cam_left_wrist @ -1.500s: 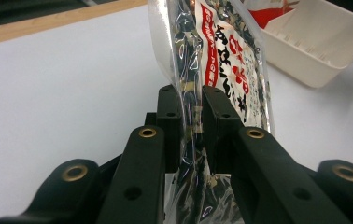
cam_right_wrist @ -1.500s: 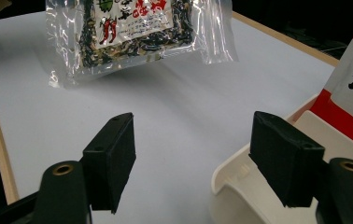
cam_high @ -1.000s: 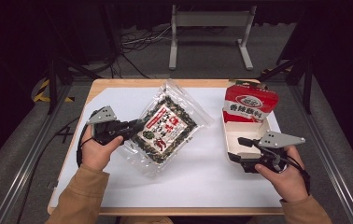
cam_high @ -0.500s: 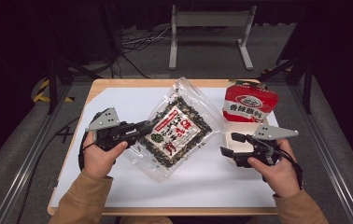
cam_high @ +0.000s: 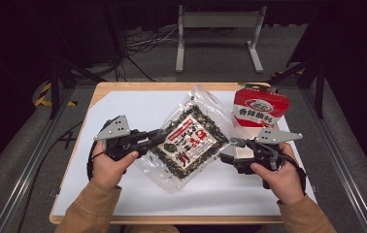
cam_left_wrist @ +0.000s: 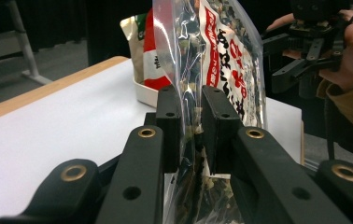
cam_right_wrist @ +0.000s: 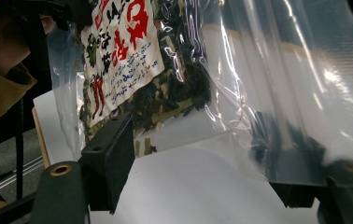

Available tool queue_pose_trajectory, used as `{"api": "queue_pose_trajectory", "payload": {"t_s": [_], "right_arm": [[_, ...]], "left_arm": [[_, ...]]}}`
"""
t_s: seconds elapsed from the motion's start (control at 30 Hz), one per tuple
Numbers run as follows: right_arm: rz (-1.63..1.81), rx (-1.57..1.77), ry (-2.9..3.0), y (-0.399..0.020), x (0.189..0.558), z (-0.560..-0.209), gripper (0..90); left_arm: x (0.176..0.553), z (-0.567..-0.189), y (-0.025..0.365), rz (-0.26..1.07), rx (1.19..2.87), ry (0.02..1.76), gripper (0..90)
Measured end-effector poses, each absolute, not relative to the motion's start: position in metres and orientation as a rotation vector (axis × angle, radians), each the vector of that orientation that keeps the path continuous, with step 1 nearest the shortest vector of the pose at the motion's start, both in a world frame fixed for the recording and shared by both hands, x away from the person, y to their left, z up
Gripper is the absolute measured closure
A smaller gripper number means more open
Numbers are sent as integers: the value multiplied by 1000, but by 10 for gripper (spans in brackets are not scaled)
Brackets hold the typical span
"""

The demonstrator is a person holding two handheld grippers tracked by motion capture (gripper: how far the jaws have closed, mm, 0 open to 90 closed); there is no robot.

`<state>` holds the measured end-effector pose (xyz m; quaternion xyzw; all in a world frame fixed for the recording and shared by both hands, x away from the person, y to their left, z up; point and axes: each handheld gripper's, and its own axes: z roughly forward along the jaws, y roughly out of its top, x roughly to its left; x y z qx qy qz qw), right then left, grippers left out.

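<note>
High view: a clear plastic bag of dark dried seaweed with a white-and-red printed label (cam_high: 189,141) is held above the white-covered wooden table (cam_high: 123,104), tilted corner-up between the two hands. The left tongs (cam_high: 158,137) clamp the bag's left edge; the person's left hand (cam_high: 109,162) grips the black body under a grey three-cornered plate. The right tongs (cam_high: 227,150) sit at the bag's right edge, jaws apart one above the other, the right hand (cam_high: 276,174) behind them — whether the pads touch the plastic cannot be told from here. Behind the right tongs stand a red-and-white printed pouch (cam_high: 260,107) and, just below it, a shallow white tray (cam_high: 242,153). Left gripper view: the two black pads are closed on the clear edge of the bag (cam_left_wrist: 212,70), the film and some dark flakes pinched between them; the bag rises upright above the pads. The other tongs (cam_left_wrist: 300,56) show farther off to the right, near the bag, and the red pouch (cam_left_wrist: 149,51) lies behind the bag. Right gripper view: the jaws stand wide open, the bag's (cam_right_wrist: 179,79) clear lower edge hanging between them — the left pad clear of the film, the right jaw seen only through it, contact there not certain.
</note>
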<state>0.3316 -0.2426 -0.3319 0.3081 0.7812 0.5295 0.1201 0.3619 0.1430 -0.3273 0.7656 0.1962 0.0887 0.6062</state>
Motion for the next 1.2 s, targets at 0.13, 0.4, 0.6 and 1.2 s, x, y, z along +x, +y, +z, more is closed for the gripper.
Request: {"api": "queue_pose_trajectory", "payload": {"t_s": [0.13,0.4,0.6,1.2], "right_arm": [[1546,902,2274,-240,332,-333,313],[1639,927,2244,-241,331,-331,379],[1650,901,2252,-242,330,-330,483],[1813,847,2359,-247,329,-321,765]], "left_arm": [[361,-329,140,197,1758,436,781],[365,-337,135,145,1740,410,775],[368,-343,131,122,1775,412,772],[371,-350,127,126,1838,405,760]]}}
